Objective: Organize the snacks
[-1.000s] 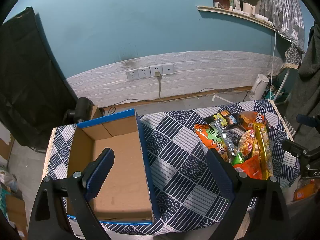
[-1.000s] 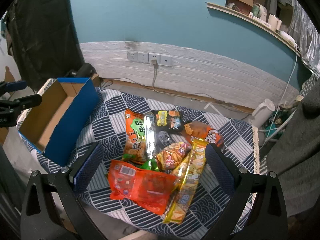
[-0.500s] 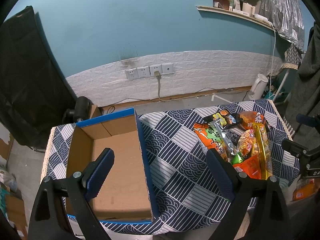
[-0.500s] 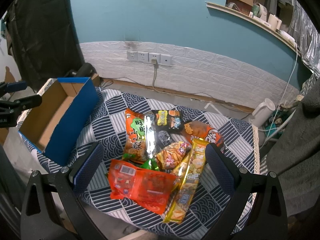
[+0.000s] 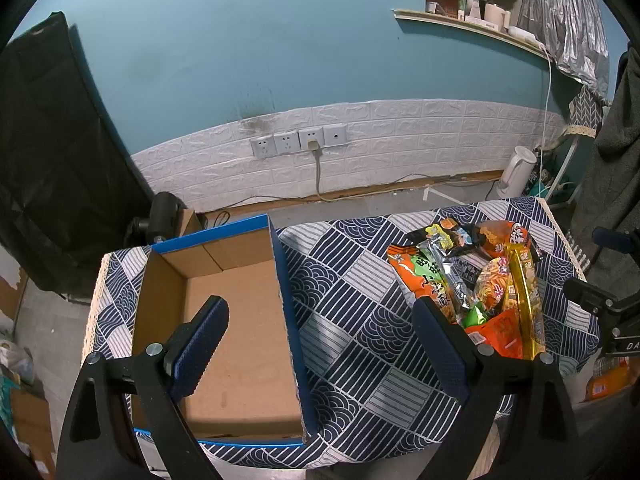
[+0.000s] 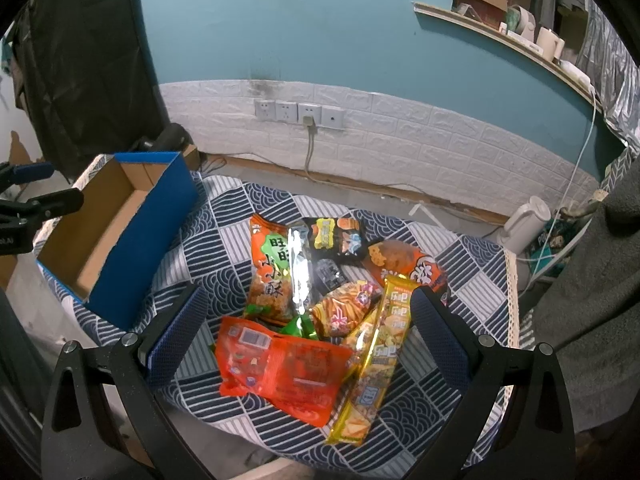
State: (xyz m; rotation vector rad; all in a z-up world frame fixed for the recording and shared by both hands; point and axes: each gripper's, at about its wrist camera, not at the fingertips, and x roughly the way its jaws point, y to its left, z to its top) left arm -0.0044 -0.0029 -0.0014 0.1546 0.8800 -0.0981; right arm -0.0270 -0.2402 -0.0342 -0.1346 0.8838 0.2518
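An empty cardboard box [image 5: 240, 332] with blue outer walls lies on the left of the patterned table [image 5: 352, 320]; it shows again as the box [image 6: 120, 236] in the right wrist view. A heap of snack packets [image 6: 320, 296] sits right of it: a red bag [image 6: 280, 372] nearest, a long yellow packet [image 6: 380, 352], an orange-green bag [image 6: 272, 272], a dark packet [image 6: 336, 236]. My left gripper [image 5: 320, 320] hovers open above the box's right wall. My right gripper [image 6: 308, 312] hangs open over the snack pile [image 5: 472, 276], holding nothing.
Behind the table runs a teal wall with white brick panelling and a row of sockets [image 5: 298, 142]. A white kettle [image 6: 524, 224] stands on the floor at the right. A black cloth [image 5: 48, 160] hangs at the left. A grey garment [image 6: 592, 280] hangs at the right.
Both grippers have drifted very slightly; the snacks and box lie as before.
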